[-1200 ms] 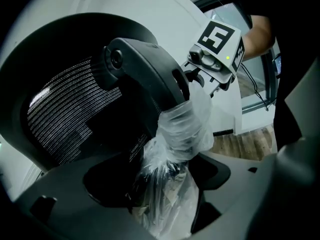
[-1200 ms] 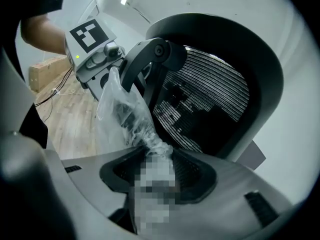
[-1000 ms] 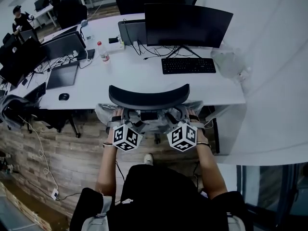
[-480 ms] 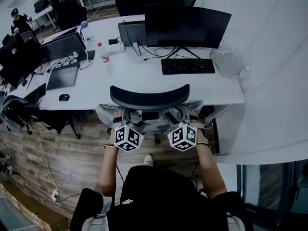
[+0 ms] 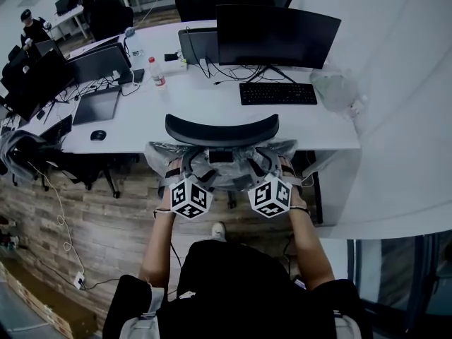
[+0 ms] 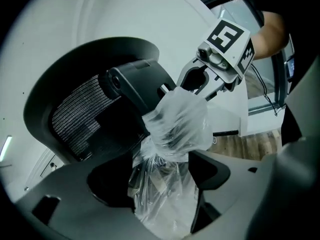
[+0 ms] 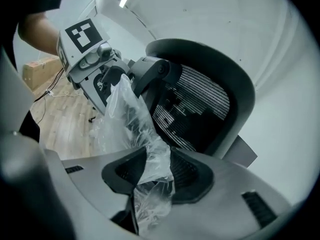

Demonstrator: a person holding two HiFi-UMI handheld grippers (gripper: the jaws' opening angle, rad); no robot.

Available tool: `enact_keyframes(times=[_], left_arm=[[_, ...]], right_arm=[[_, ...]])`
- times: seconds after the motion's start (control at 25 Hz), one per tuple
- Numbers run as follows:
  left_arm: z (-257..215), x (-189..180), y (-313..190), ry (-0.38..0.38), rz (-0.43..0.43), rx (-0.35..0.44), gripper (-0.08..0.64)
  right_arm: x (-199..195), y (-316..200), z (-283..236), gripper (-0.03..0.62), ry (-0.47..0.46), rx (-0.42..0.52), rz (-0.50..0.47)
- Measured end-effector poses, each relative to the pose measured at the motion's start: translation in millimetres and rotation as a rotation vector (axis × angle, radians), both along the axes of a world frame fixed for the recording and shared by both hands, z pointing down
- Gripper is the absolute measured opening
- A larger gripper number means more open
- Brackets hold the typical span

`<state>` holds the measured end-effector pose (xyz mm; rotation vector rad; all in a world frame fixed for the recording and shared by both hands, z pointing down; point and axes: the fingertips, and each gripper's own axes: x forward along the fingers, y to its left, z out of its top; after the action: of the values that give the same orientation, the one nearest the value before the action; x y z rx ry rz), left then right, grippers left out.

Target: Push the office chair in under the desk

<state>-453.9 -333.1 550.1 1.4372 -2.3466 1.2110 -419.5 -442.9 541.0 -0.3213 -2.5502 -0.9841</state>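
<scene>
The left gripper (image 6: pixel 167 164) has its jaws set fairly wide, with the pads pressed from either side on a bundle of clear plastic film (image 6: pixel 175 129) wrapped over the rear frame of the black mesh office chair (image 5: pixel 221 128). The film fills the whole gap between them. The right gripper (image 7: pixel 159 156) grips the same wrapped frame at its own side. Its jaws have just been closing and now pinch a crumpled fold of the film between the pads, with a narrower gap than on the left.

Seen from the head view, the two grippers sit side by side, each in one of the person's hands, pointing forward and a little downward into the chair's back. The chair stands directly ahead of both, its curved headrest above and beyond the jaw tips. The headrest lies over the near edge of the long white desk (image 5: pixel 183 111) (how far the seat is under the desk cannot be made out). Farther on past the chair, ahead of the right gripper, a black keyboard (image 5: pixel 277 93) and a wide black monitor (image 5: pixel 277 35) stand on the desk.
</scene>
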Motion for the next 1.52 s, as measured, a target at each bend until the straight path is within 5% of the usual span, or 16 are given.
enact_keyframes(times=[0.36, 0.6, 0.88, 1.52], left_arm=[[-23.7, 19.9, 22.2, 0.038, -0.093, 0.137, 0.337], [-41.6, 38.8, 35.5, 0.012, -0.171, 0.236, 0.159], [-51.5, 59.8, 55.4, 0.047, -0.285, 0.373, 0.036], [-87.5, 72.0, 71.7, 0.089, -0.291, 0.554, 0.014]], right_arm=[[27.2, 1.2, -25.2, 0.09, -0.082, -0.094, 0.034], [47.2, 0.6, -36.8, 0.063, -0.121, -0.167, 0.057], [70.8, 7.5, -34.7, 0.053, -0.138, -0.221, 0.057], [71.5, 23.9, -69.9, 0.025, -0.207, -0.418, 0.121]])
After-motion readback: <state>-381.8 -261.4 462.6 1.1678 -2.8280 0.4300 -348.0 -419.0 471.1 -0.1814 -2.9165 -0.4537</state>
